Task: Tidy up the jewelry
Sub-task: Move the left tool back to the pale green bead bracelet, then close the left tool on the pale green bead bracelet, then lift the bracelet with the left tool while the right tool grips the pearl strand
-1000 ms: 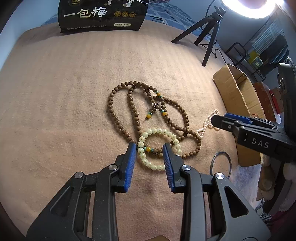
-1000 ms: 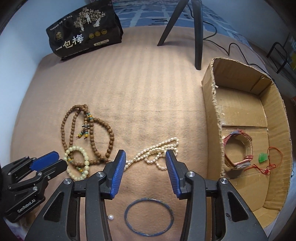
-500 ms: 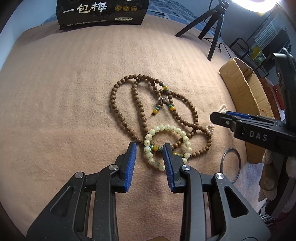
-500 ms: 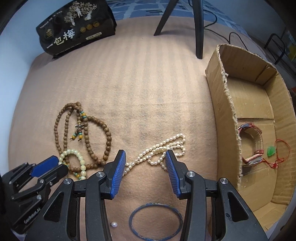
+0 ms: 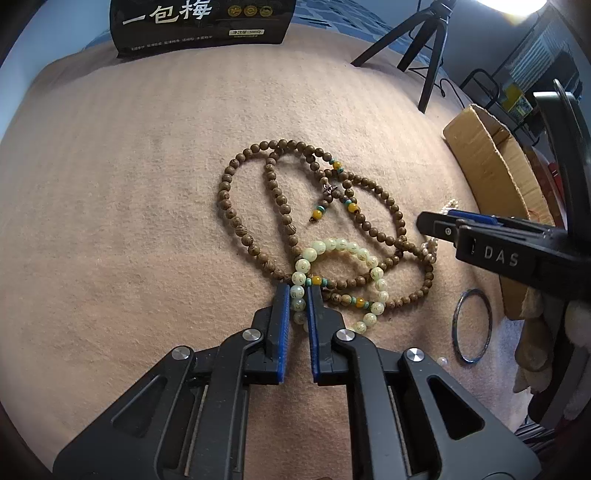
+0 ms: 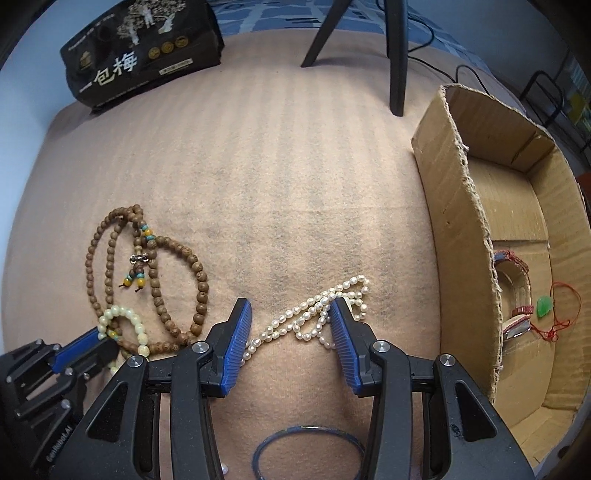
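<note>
Left tool point(image 5: 298, 303) has just clamped on the pale bead bracelet point(image 5: 341, 280) lying across the wooden beads point(image 5: 258, 206). Right tool point(image 6: 291, 332), lowered, is closing around the pearl strand point(image 6: 317, 306), not yet gripped; lifting comes next.

The black bag point(image 5: 201, 22) at the far edge of the tan blanket point(image 5: 129, 206) carries large white Chinese characters, "一包梅", above a small pale label whose print is too fine to read. In the left wrist view the right gripper point(image 5: 428, 223) bears the white letters "DAS" on its black side. In the right wrist view the left gripper point(image 6: 107, 341) shows "GenRobot.AI" in small white letters along its body.
</note>
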Demonstrator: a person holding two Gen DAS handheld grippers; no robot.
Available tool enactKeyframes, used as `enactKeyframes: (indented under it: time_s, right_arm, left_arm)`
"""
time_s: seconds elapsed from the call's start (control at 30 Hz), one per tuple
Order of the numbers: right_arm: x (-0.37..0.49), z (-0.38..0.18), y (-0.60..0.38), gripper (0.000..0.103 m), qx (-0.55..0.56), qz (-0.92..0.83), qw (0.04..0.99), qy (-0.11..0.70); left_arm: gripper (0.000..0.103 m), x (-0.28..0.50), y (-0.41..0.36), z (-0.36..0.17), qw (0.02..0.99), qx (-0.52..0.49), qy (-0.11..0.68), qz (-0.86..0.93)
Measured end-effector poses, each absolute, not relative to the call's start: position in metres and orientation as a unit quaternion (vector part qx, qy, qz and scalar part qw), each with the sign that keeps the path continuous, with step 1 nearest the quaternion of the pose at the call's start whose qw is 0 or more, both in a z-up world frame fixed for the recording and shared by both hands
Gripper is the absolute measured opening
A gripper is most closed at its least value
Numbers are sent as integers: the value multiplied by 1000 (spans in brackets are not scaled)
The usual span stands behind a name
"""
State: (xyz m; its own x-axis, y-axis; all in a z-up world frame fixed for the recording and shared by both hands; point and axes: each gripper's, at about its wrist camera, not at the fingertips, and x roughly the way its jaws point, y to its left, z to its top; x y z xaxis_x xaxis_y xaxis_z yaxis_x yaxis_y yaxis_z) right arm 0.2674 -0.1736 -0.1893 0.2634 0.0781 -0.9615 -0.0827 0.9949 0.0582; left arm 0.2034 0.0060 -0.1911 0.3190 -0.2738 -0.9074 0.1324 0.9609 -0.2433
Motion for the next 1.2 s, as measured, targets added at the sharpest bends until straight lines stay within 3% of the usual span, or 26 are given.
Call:
enactKeyframes:
  time_s: [0.03,0.1,0.7,1.2]
  right_arm:
    - [263,-189,-171,16,0,55,794,605]
    - [259,-189,-169,7,8,66,792,607]
    - [234,-129,-174,2,39,131,826,548]
    - [234,-113,-190,2,56,132,831,538]
  left_arm:
    - [6,203,7,-191,810,-65,569,-125]
    - [6,204,8,-191,810,-69,569,-126]
    - [5,186,8,-143,838,-77,520,-150]
    - [5,184,2,-133,845,-76,508,-150]
